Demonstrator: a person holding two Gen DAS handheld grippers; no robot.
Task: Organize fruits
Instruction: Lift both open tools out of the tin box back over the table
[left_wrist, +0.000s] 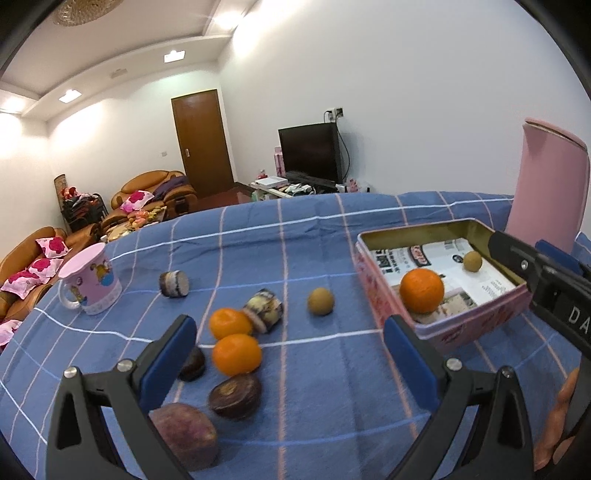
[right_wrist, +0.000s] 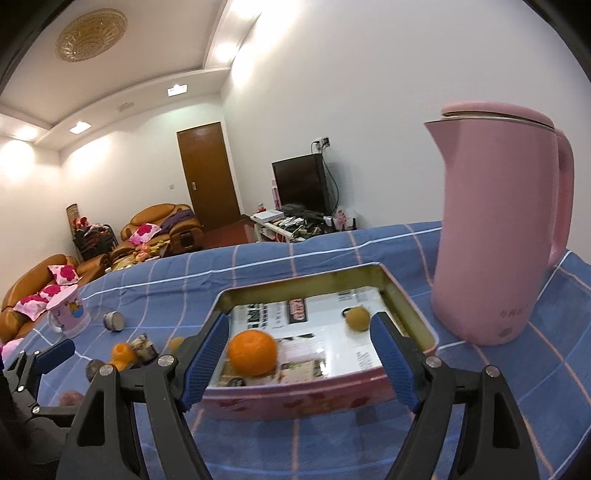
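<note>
Left hand-held gripper (left_wrist: 291, 339) angled down over loose oranges (left_wrist: 236, 353) — jaws apart, right hand-held gripper (right_wrist: 299, 345) apart, tilted toward pink tin (right_wrist: 295, 397)

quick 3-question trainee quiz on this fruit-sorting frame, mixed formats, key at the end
1. How many oranges lie on the cloth outside the tin?
2. True or false: the left gripper has its jaws closed on an orange.
3. What shares the tin with the orange? A) a mug B) a small brown fruit C) a cake roll

Key: 1) two; 2) false, jaws open and empty; 3) B
</note>
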